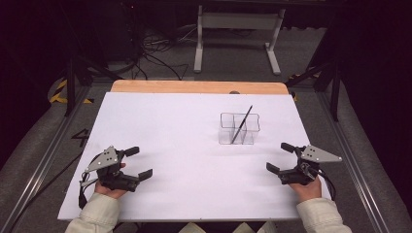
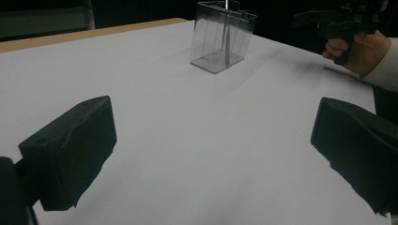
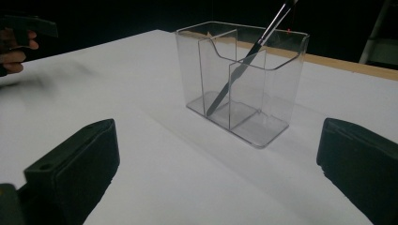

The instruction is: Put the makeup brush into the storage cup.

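A clear plastic organiser (image 1: 238,129) with several compartments stands right of the middle of the white table top (image 1: 170,126). A thin dark brush (image 1: 242,125) leans inside it, its upper end tilted to the far right. My left gripper (image 1: 139,162) rests near the front left, open and empty, aimed at the organiser (image 2: 220,40). My right gripper (image 1: 279,158) rests at the front right, open and empty, just in front of the organiser (image 3: 244,79) and the brush (image 3: 248,61). Each gripper is held in a hand with a pale sleeve.
A wooden strip (image 1: 199,87) runs along the table's far edge. Beyond it stand a white table frame (image 1: 238,34), floor cables (image 1: 155,53) and dark stand legs (image 1: 77,73). In the left gripper view, the other hand and gripper (image 2: 345,28) are at the far right.
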A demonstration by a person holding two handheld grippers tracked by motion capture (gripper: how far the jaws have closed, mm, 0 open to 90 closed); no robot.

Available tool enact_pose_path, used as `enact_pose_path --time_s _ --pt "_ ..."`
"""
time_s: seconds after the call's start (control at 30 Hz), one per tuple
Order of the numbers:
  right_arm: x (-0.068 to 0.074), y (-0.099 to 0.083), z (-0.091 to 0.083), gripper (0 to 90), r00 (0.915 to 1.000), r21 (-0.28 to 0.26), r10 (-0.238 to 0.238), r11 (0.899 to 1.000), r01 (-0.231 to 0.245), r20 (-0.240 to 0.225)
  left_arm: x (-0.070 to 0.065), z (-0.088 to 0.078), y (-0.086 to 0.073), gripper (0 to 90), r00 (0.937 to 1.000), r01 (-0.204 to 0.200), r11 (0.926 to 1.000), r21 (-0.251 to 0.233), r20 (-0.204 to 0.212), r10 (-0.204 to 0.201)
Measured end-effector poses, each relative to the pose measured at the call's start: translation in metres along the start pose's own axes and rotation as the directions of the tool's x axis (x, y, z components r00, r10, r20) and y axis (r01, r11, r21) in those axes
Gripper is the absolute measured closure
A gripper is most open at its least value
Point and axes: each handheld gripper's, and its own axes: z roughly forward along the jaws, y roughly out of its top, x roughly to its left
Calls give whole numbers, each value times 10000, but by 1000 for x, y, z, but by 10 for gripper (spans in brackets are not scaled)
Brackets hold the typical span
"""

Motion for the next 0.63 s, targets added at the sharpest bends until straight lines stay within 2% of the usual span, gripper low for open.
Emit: enact_pose_path --time_s 0.13,0.23,0.4,0.63 --pt "1 -3 2 0 9999 -45 61 10000 -61 107 1 1 -1 12 10000 5 10000 42 -72 -5" --pt "2 -4 3 0 9998 -154 -60 9999 62 180 2 1 -2 12 9999 27 9999 126 -111 -26" --pt "-1 -6 1 0 9996 -364 201 9991 -193 202 2 1 -2 12 9999 29 9999 110 -162 -27" --pt "-1 -6 1 0 9994 -325 236 9992 -228 251 2 1 -2 12 9997 5 9999 140 -250 -1"
